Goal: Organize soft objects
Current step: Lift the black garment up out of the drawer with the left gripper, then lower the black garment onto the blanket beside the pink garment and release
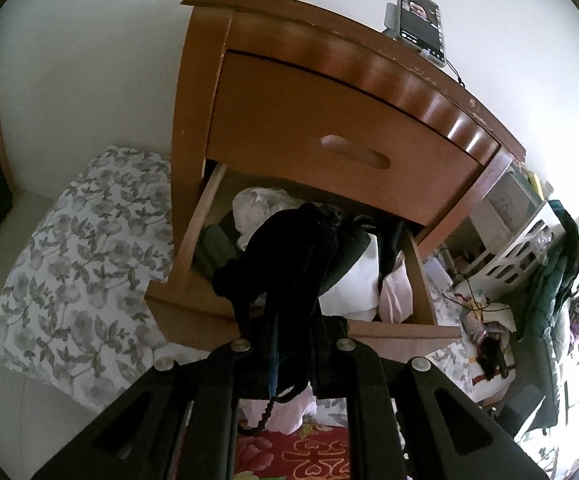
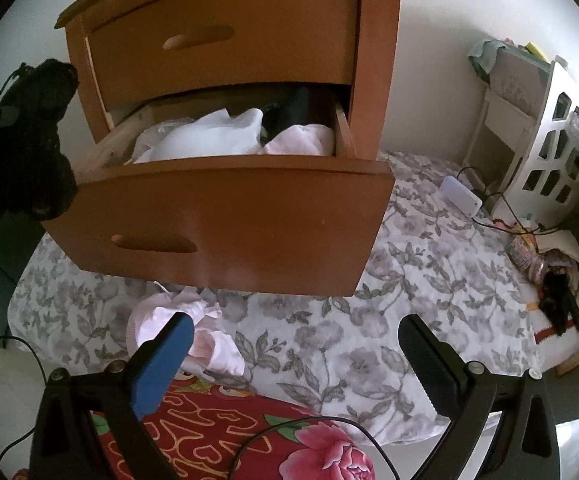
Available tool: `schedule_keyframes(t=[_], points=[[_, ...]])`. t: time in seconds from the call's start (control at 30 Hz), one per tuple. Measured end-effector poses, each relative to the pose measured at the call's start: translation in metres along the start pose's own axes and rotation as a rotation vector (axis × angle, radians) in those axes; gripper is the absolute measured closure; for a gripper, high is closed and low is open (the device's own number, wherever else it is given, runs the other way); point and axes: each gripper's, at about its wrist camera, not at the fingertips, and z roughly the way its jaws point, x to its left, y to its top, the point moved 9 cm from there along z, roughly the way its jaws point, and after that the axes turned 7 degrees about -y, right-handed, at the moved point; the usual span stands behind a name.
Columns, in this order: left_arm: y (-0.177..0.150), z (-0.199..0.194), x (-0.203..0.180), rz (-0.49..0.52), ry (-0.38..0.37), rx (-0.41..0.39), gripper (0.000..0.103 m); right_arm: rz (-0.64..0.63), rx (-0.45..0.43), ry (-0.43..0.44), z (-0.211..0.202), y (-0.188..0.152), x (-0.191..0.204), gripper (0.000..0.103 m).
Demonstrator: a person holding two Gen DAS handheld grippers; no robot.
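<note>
Black clothing [image 1: 289,264] is clamped between the closed jaws of the left hand-held gripper [image 1: 289,344] and is held above the open lower drawer [image 1: 405,330] of a wooden nightstand [image 1: 329,80]. White and pink garments, perhaps underwear, are piled inside. The right hand-held gripper [image 2: 297,360] is spread wide and empty over a flowered bedspread [image 2: 369,280], near a pink garment [image 2: 209,344].

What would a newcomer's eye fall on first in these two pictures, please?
Probably the wooden nightstand, with its lower drawer pulled open and stuffed with white and pink clothes. Next comes the black lacy garment dangling from the shut left tool just in front of that drawer. Below, the open right tool hovers over a flowered sheet beside a crumpled pink garment.
</note>
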Motion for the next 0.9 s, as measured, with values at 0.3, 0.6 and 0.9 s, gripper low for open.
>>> schedule_keyframes(t=[0.3, 0.6, 0.9], points=[[-0.015, -0.004, 0.009, -0.020, 0.006, 0.030, 0.091, -0.013, -0.023, -0.001, -0.013, 0.000, 0.006, 0.000], [-0.044, 0.008, 0.017, -0.021, 0.007, 0.105, 0.091, -0.016, -0.036, -0.009, -0.021, -0.001, 0.010, 0.000], [-0.075, 0.038, 0.010, 0.003, -0.001, 0.221, 0.091, -0.012, -0.035, -0.015, -0.020, -0.002, 0.010, 0.000]])
